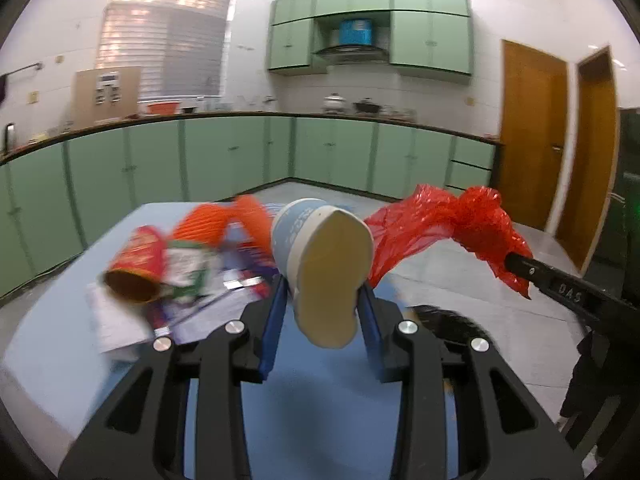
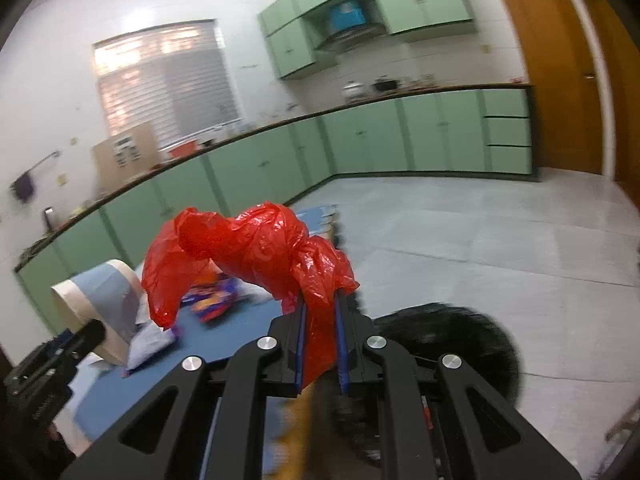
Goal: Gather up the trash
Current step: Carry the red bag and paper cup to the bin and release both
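Paper cup (image 1: 320, 264) squeezed by left fingers (image 1: 276, 320); right fingers (image 2: 300, 336) pinch red bag (image 2: 256, 256).

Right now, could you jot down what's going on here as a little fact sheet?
left gripper: shut on a squashed blue paper cup, held above the table
right gripper: shut on a red bag
table: blue top, with a red cup on its side among wrappers
bin: black, on the floor beside the table, blurred
room: kitchen, green cabinets
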{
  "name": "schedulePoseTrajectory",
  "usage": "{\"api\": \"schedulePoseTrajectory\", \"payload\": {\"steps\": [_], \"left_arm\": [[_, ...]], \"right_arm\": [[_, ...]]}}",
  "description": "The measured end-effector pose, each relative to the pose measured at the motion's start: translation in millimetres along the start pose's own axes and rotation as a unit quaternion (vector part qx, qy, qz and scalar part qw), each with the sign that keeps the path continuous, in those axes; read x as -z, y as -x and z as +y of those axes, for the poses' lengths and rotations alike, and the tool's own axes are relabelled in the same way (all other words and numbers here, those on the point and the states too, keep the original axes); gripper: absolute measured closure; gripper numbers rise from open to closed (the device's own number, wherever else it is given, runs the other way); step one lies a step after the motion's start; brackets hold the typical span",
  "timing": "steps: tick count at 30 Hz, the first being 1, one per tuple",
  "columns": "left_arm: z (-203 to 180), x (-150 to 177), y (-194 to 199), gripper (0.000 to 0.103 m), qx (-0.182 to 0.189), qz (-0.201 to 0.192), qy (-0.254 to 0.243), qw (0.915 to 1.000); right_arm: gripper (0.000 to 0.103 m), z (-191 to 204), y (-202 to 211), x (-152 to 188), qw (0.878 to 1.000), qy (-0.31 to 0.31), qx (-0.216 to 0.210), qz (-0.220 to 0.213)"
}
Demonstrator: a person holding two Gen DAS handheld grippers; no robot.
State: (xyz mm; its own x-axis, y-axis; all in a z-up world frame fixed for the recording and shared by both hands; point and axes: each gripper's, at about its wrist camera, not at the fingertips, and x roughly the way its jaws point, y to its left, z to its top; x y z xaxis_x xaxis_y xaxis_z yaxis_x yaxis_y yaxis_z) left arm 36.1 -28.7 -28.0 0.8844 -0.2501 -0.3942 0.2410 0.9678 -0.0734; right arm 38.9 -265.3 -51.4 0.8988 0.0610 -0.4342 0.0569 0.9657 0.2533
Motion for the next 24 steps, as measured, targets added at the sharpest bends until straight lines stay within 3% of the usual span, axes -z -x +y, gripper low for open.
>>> {"api": "schedulePoseTrajectory", "payload": {"steps": [6, 15, 22, 24], "left_arm": [[-58, -6, -43, 0.069, 0.052, 0.011, -0.012, 0.9985], [-134, 6, -95, 0.067, 0.120, 0.053, -0.029, 0.9910], [-154, 21, -149, 0.054, 0.125, 0.107, -0.041, 0.9855], [-153, 20, -156, 0.050, 0.122, 0.112, -0.039, 0.9853]], "right_arm": [[0.090, -59, 1, -8, 0.997, -0.009, 0.077, -0.002], [0.090, -111, -10, 4, 0.990, -0.031, 0.133, 0.022], [0.090, -133, -45, 19, 0.986, -0.040, 0.149, 0.064], [0.084, -136, -53, 20, 0.986, -0.041, 0.146, 0.070]]}}
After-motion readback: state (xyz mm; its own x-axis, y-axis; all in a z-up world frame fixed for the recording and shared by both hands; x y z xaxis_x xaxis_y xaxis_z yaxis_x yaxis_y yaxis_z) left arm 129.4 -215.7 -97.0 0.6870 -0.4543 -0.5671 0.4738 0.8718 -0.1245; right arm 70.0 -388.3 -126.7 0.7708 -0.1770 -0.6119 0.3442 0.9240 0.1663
